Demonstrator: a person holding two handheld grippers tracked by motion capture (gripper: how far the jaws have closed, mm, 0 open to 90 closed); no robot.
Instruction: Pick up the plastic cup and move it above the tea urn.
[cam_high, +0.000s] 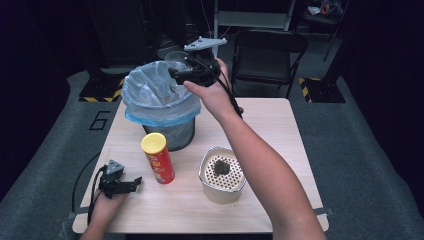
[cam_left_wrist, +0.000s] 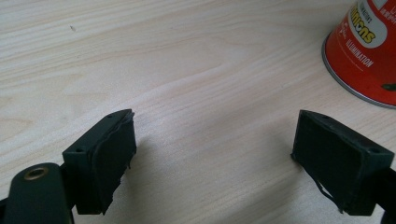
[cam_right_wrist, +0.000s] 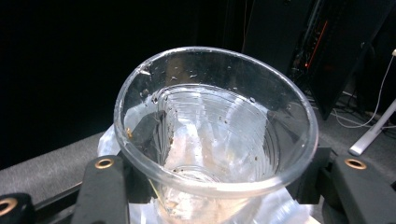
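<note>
High view: the right hand-held gripper (cam_high: 181, 75) is raised above the far rim of the waste bin (cam_high: 170, 132), whose blue plastic liner (cam_high: 150, 97) folds out over its edge, and it clamps a clear plastic cup (cam_high: 176, 58) by the sides. The right gripper view shows that cup (cam_right_wrist: 217, 135) pinched between the two black jaws, mouth toward the camera, its wall bent in a little on the left side, small specks and droplets clinging inside, the liner pale beneath it. The bin stands toward the far left of the bench (cam_high: 280, 130), close to the far edge. Just in front of it a red crisp can (cam_high: 158, 158) with a yellow lid stands upright, and to its right, a gap apart, sits a cream strainer pot (cam_high: 222, 175) with a dark lump on its perforated insert. The right forearm crosses above that pot. The left hand-held gripper (cam_high: 131, 184) rests low on the bench near the front left corner, jaws wide apart with nothing between them; the left gripper view shows bare wood (cam_left_wrist: 196, 84) between its pads and the can's base (cam_left_wrist: 364, 51) off to the upper right, not touching. The bench is bare along the right side and the front edge.
</note>
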